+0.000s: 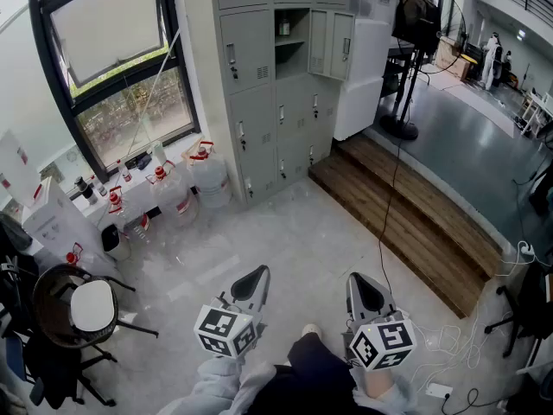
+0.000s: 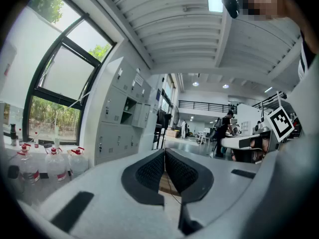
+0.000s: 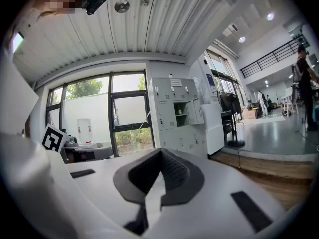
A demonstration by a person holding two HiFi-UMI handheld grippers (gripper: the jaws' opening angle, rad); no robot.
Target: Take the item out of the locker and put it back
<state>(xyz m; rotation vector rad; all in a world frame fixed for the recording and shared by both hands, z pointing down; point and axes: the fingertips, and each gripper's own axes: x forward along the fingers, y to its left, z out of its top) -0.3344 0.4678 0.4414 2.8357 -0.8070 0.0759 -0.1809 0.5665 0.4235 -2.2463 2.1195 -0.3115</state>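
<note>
The grey locker bank point(image 1: 276, 76) stands against the far wall across the room. One upper compartment point(image 1: 291, 28) is open, with its door point(image 1: 331, 43) swung to the right. A small bottle-like item point(image 1: 284, 27) stands on its shelf. My left gripper point(image 1: 260, 272) and right gripper point(image 1: 358, 277) are low at the near edge, side by side, several steps from the lockers. Both are shut with nothing between the jaws. The left gripper point(image 2: 164, 152) points past the lockers point(image 2: 122, 116). The right gripper point(image 3: 160, 151) faces the lockers point(image 3: 177, 114) and their open compartment point(image 3: 181, 114).
Water jugs with red caps point(image 1: 207, 173) stand under the window point(image 1: 130, 102), left of the lockers. A round-seat chair point(image 1: 78, 311) is at the left. A wooden step point(image 1: 406, 219) runs along the right, with a fan on a stand point(image 1: 413, 20) and cables point(image 1: 449, 353).
</note>
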